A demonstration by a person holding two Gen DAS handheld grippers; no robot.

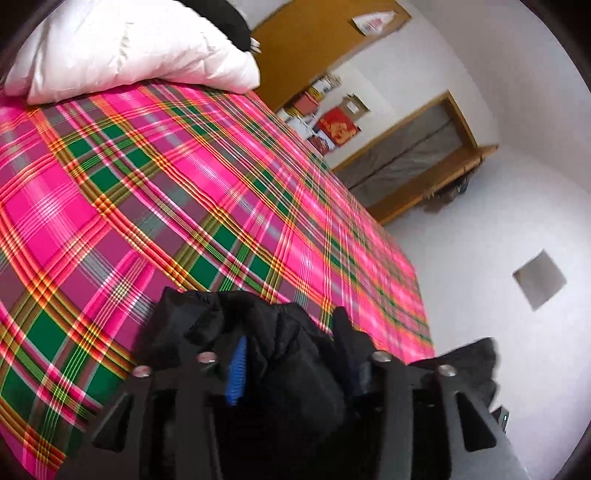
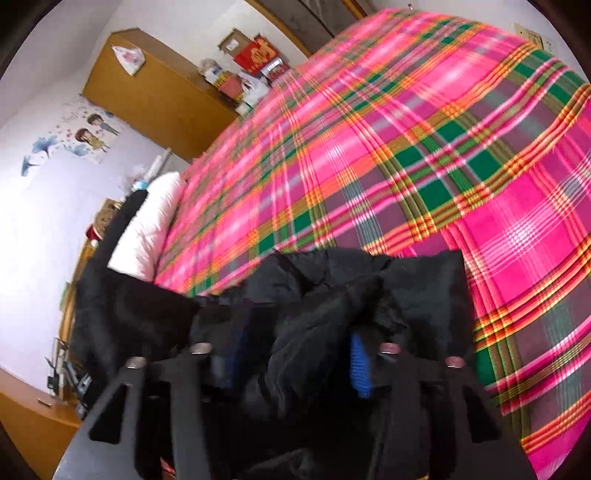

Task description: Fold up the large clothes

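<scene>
A black padded garment (image 1: 280,332) lies bunched at the near edge of a bed with a pink and green plaid sheet (image 1: 166,177). My left gripper (image 1: 295,358) stands open around a fold of it; the blue pad (image 1: 236,369) shows bare beside the cloth. More of the black cloth hangs off to the right (image 1: 472,354). In the right wrist view the same garment (image 2: 332,284) is heaped between the fingers of my right gripper (image 2: 295,354), which is open too, its blue pad (image 2: 360,369) uncovered. The plaid sheet (image 2: 406,147) stretches beyond.
A white pillow (image 1: 129,48) with a dark item (image 1: 229,22) on it lies at the bed's far end, and shows as white pillow (image 2: 147,229) in the right view. A wooden cabinet (image 2: 155,92), boxes (image 1: 332,122) and white walls ring the bed. A wooden desk corner (image 2: 33,417) sits low left.
</scene>
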